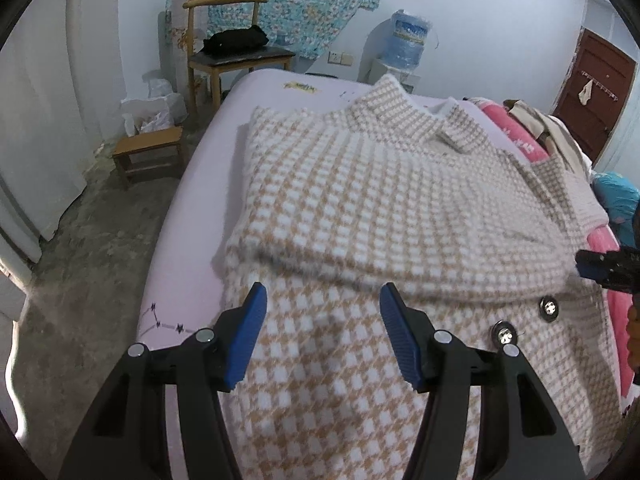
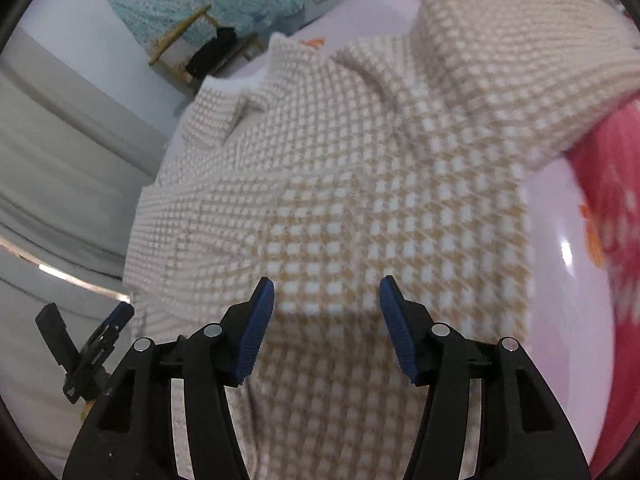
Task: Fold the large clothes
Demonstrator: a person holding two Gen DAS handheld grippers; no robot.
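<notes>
Both your left gripper point(image 1: 320, 304) and right gripper point(image 2: 326, 298) stand half open, holding nothing. The folded sleeve point(image 1: 400, 208) on the coat point(image 1: 340, 380) lies loose. Dragging a pad across it could undo the fold.

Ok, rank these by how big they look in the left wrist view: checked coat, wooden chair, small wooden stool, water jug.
1. checked coat, easily the largest
2. wooden chair
3. small wooden stool and water jug look alike; the jug stands farther off, so no ranking between them.
</notes>
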